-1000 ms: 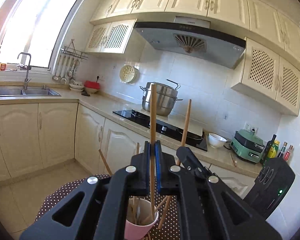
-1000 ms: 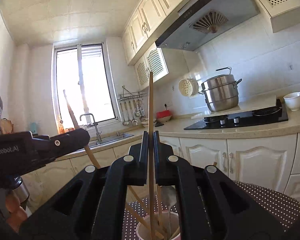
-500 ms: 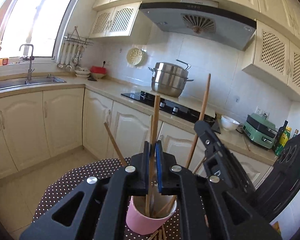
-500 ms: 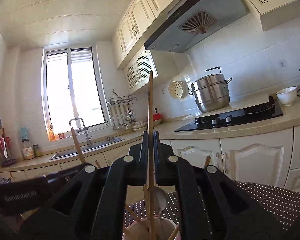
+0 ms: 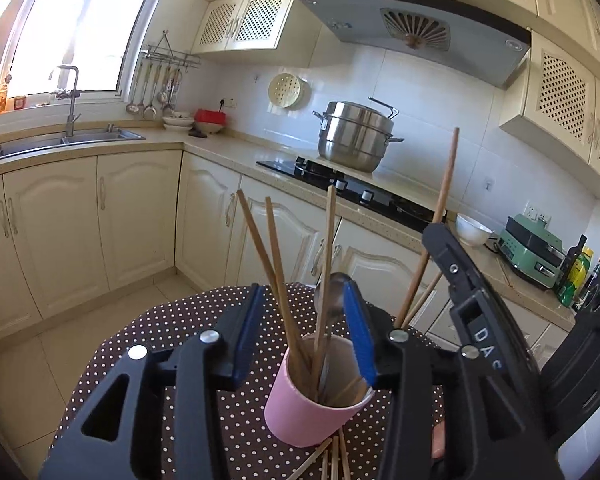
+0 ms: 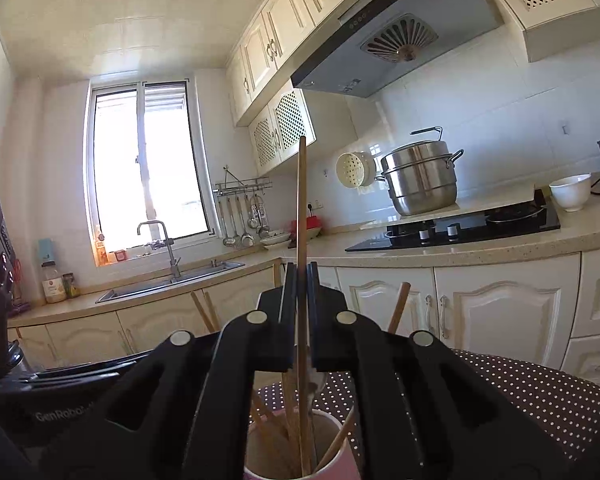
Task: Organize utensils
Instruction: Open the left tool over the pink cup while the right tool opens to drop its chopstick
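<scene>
Left gripper (image 5: 304, 334) jaws, clamped on a chopstick a second ago, now stand wide; that chopstick (image 5: 325, 276) stands released in the pink cup (image 5: 300, 416), so one more utensil looks sorted. Right gripper (image 6: 300, 320) jaws pinch narrow on another chopstick (image 6: 301, 208), upright, its lower end inside the cup. Loose chopsticks (image 5: 332, 460) lie on the dotted table (image 5: 172, 332) beside the cup's base.

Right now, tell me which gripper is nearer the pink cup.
Too close to call. The left gripper is open, straddling the pink cup; the right gripper holds a chopstick directly above it.
</scene>
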{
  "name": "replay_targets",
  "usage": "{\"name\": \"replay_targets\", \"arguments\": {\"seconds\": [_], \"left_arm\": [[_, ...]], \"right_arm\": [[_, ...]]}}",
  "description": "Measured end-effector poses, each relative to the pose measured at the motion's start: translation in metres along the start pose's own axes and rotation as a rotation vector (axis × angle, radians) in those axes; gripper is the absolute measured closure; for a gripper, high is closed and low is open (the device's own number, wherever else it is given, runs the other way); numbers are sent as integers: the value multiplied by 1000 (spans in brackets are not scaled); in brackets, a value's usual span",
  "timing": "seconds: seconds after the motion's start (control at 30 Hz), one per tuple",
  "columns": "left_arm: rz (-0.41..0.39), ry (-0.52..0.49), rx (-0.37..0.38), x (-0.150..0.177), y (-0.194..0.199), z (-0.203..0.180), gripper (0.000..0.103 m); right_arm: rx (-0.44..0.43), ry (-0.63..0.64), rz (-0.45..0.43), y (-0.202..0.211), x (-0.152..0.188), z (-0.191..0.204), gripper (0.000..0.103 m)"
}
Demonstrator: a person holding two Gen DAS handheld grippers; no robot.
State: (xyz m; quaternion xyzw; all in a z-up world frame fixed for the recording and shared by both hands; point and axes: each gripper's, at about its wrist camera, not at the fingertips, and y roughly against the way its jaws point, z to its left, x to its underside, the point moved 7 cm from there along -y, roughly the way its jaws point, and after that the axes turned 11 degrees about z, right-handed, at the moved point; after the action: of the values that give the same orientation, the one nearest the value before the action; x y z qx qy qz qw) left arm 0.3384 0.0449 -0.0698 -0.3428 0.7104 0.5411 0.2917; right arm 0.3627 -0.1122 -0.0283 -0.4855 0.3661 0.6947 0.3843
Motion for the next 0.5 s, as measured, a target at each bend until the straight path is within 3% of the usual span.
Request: {"name": "replay_targets", "arguments": {"seconds": [0.5], "left_arm": [[42,-20,-29,28,8,7,49]], "right_arm": [[25,20,90,19,27,3,97]]}}
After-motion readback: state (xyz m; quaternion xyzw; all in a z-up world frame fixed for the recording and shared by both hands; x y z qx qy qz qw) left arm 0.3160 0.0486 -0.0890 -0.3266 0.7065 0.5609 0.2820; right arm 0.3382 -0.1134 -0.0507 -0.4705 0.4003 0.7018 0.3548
